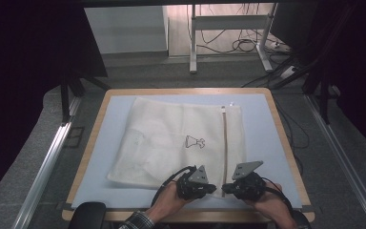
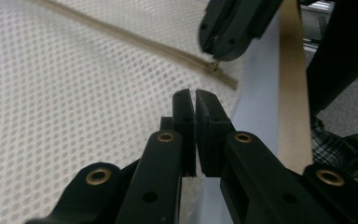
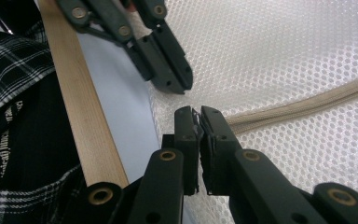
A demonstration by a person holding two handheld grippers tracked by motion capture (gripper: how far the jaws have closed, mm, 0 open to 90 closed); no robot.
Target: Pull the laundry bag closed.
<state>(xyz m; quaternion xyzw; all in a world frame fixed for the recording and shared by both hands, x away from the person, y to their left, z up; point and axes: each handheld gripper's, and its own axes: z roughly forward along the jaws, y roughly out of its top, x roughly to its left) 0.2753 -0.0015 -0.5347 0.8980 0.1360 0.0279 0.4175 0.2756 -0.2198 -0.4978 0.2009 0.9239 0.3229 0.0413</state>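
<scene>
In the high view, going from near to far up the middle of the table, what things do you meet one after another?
Left gripper and right gripper, side by side → white mesh bag → small dress drawing on the bag → far wooden table edge.

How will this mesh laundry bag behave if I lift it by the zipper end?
The mesh laundry bag will probably droop: thin netting, lying flat. It looks light. It may slide on the smooth blue mat. Something folded seems to be inside, so it could sag unevenly.
</scene>
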